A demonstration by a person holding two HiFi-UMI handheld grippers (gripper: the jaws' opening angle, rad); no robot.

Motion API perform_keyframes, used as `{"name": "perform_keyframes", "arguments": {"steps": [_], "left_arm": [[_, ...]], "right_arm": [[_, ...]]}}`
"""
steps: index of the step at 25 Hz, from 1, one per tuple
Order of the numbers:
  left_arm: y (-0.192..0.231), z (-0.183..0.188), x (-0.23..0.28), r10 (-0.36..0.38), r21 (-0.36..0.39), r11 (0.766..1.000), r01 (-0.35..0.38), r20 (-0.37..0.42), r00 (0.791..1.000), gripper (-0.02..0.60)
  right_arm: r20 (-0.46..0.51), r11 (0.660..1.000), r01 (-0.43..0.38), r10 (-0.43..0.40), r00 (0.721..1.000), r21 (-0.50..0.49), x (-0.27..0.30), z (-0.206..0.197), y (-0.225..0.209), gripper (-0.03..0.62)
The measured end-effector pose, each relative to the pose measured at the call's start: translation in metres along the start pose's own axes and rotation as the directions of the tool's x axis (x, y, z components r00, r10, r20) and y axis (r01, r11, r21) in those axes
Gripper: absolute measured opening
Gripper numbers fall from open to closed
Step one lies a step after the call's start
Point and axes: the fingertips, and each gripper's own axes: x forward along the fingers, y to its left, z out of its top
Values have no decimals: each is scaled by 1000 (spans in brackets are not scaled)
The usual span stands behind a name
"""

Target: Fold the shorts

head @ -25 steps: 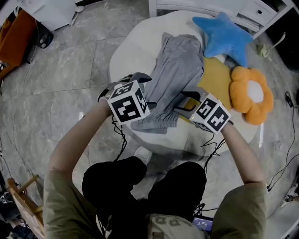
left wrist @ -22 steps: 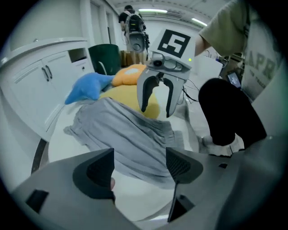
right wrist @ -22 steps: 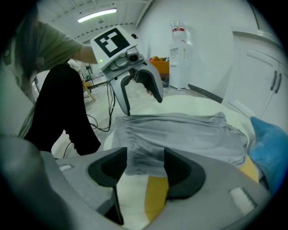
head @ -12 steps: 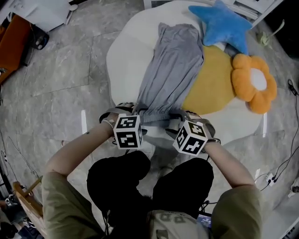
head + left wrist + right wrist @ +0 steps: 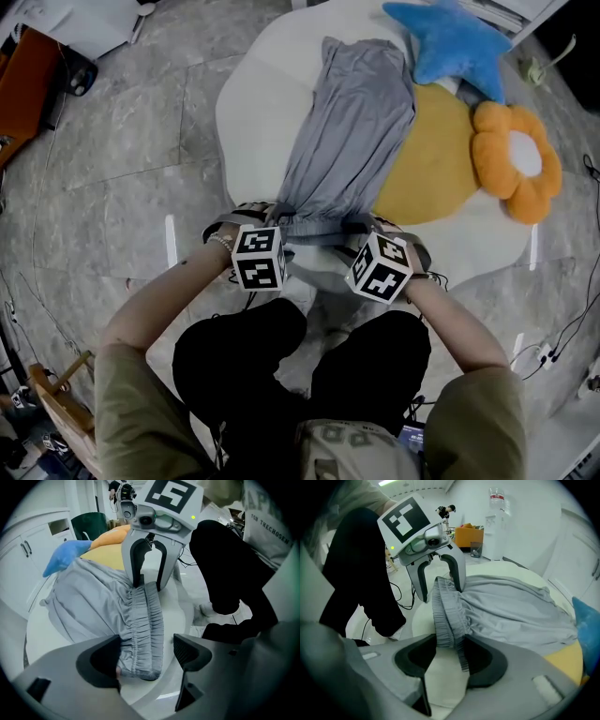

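Right gripper [image 5: 450, 643]: jaws just been closing, pads now pressing elastic waistband [image 5: 446, 616] of grey shorts [image 5: 352, 122] from both sides. Left gripper [image 5: 146, 644]: jaws apart, other waistband corner lying between them, against one pad, gap to the other. Both grippers point steeply down at near edge of white cushion [image 5: 255, 103]. Shorts lie stretched flat on it, waistband toward person, legs reaching toward blue star pillow [image 5: 450, 42]. One side overlaps yellow cushion [image 5: 427, 164]; orange flower pillow [image 5: 516, 159] just beyond.
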Motion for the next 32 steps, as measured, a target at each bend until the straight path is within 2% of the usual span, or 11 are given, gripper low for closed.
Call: {"name": "perform_keyframes", "arguments": {"steps": [9,10,11,14,15,19,22,24,26,29,32], "left_arm": [[10,2,-3,88,-5,996,-88,54,995,344],[12,3,-3,108,-4,994,-108,60,992,323],[13,3,-3,125,3,992,-125,63,990,299],[17,6,-7,155,4,988,-156,74,985,179],[19,8,-9,155,-5,988,-156,81,985,138],[16,15,-16,125,-1,992,-125,80,989,120],[16,17,-18,122,-14,993,-121,80,989,120],[18,18,-18,120,-51,992,-117,76,990,118],[19,18,-18,117,-85,990,-111,72,990,118],[20,21,-20,105,-127,987,-95,73,992,117],[19,24,-23,86,-140,987,-75,77,993,117]], "right_arm": [[-31,996,-75,77,997,57,-19,-10,6,99],[-28,993,-91,93,995,71,-23,-10,7,91],[-25,991,-108,110,994,86,-26,-11,8,20],[-32,986,-135,138,990,96,-35,-15,12,20],[-36,987,-134,137,990,86,-37,-16,12,20],[-26,991,-118,120,992,70,-44,-17,13,20],[2,1000,-17,17,1000,10,-44,-18,6,23],[27,998,55,-55,998,-11,-40,-20,3,60],[46,996,81,-82,996,32,-33,-20,4,252],[49,990,107,-112,992,94,-22,-19,2,270],[17,980,197,-197,980,12,-17,-18,-9,270]]}}
